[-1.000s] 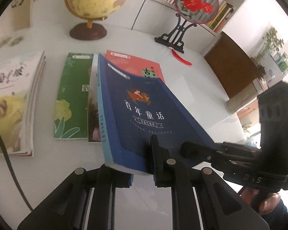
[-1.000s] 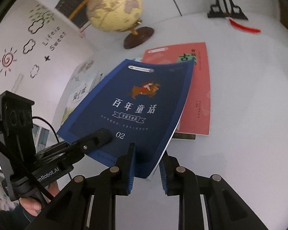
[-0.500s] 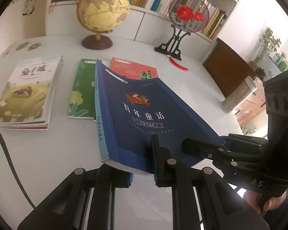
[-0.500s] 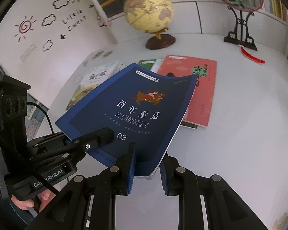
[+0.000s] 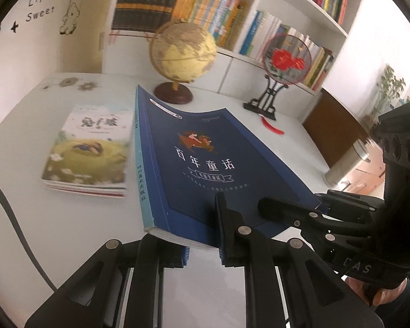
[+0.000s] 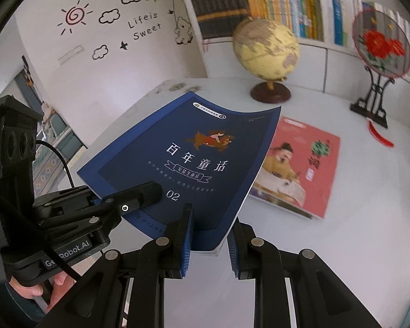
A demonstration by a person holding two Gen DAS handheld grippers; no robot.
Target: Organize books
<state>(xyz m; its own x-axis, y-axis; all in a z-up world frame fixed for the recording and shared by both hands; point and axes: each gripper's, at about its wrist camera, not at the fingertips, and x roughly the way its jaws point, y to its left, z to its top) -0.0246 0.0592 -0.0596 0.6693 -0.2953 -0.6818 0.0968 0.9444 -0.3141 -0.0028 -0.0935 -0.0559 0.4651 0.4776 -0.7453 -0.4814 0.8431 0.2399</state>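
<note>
Currently blue book (image 5: pixel 202 164) is held off the counter (image 5: pixel 68 232), front of the globe (image 5: pixel 181 52), both hand-held grippers clamped on its near edge: left (image 5: pixel 202 242), right (image 6: pixel 209 242). Risk: soft cover sags, slips; stack (image 5: pixel 87 147) left of it.

Bright daylight, motion blur, fisheye warping

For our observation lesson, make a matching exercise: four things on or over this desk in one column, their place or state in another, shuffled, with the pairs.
1. blue book
2. red book
3. globe
4. fan

A. upright on a black stand
B. flat on the desk
C. clamped by both hand-held grippers
D. on a brown round base

Pairs: 1-C, 2-B, 3-D, 4-A
</note>
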